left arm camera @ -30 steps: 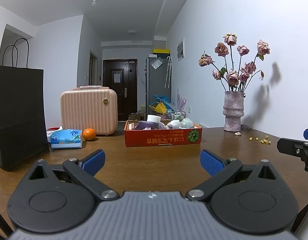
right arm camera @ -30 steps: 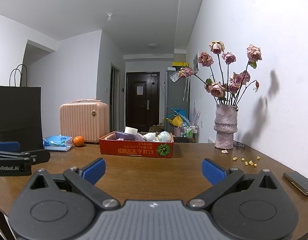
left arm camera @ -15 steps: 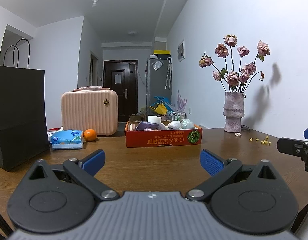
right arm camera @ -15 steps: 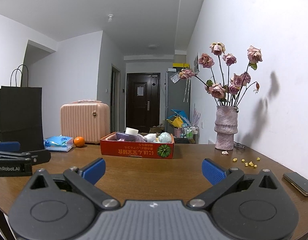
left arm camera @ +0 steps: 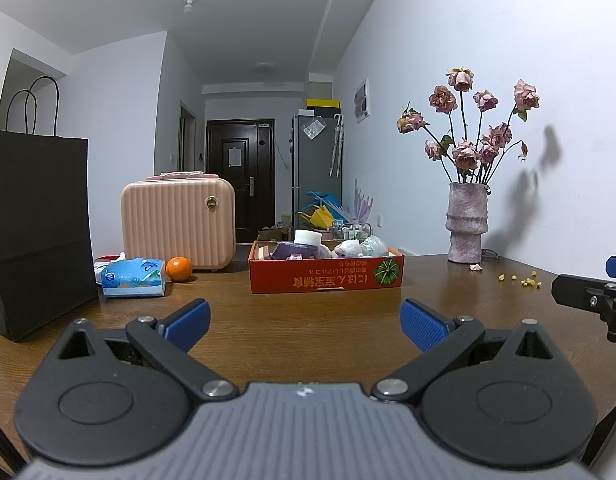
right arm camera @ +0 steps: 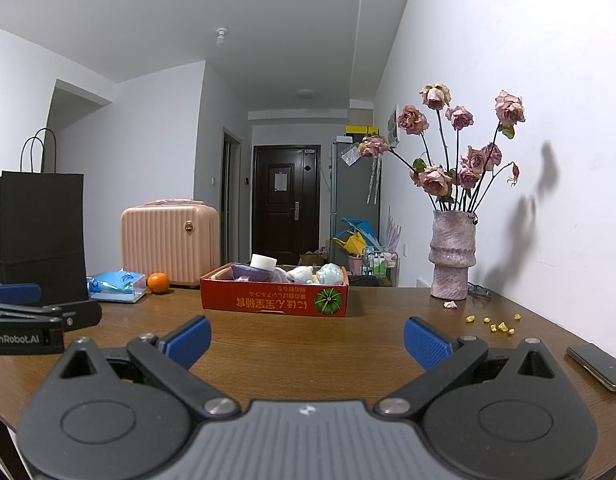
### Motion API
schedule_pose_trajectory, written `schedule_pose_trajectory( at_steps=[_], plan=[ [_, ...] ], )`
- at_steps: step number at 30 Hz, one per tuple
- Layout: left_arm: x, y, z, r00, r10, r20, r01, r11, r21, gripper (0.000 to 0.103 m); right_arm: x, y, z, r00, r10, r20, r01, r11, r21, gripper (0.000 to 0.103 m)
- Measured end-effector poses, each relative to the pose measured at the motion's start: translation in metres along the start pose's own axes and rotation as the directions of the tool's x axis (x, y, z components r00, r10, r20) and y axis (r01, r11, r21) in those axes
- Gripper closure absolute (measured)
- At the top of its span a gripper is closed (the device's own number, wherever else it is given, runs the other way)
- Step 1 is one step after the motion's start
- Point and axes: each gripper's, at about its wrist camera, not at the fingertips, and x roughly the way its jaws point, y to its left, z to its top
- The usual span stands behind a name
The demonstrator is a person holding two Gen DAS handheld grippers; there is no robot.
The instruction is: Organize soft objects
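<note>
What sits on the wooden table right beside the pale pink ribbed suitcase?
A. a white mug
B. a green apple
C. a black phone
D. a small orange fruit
D: the small orange fruit rests on the brown wooden table at the foot of the pale pink ribbed suitcase, next to a blue tissue pack.

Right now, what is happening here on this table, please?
A person holds two grippers above a wooden table, and neither touches anything. The left gripper and the right gripper are both open and empty, pointed toward a red cardboard box that holds soft toys and a white roll. A blue tissue pack and an orange lie to the left of the box. The sorting seems not yet begun.
</note>
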Motion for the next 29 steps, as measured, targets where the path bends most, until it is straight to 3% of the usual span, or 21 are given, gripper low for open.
schedule_pose_trajectory(
  at_steps=[29],
  plan=[
    [0.0007, 0.0005, -0.0032, 1.000, -0.015, 0.001, 0.015, 1.000, 0.001, 0.000, 0.0053, 0.0018, -0.0022, 1.000, 0.004, -0.009, -0.004, 1.000, 0.000, 0.000]
  ],
)
